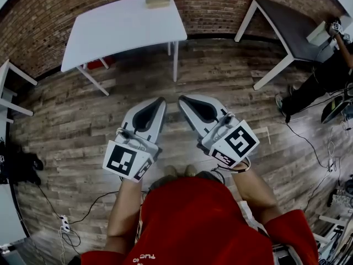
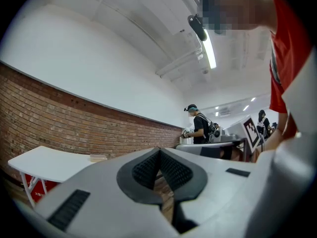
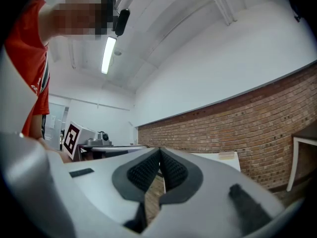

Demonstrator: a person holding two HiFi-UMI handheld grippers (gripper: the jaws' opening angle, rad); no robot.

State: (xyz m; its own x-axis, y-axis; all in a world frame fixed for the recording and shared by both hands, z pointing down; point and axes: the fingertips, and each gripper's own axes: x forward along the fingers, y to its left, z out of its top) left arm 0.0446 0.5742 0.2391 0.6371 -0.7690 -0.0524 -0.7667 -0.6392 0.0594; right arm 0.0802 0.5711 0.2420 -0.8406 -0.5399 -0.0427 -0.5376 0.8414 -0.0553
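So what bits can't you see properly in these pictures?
- Tan block on the white table: head view, too small to tell what it is.
- Person by the dark table: head view, cut off by the right edge.
- Floor: gripper views, mostly hidden by the left gripper and right gripper.
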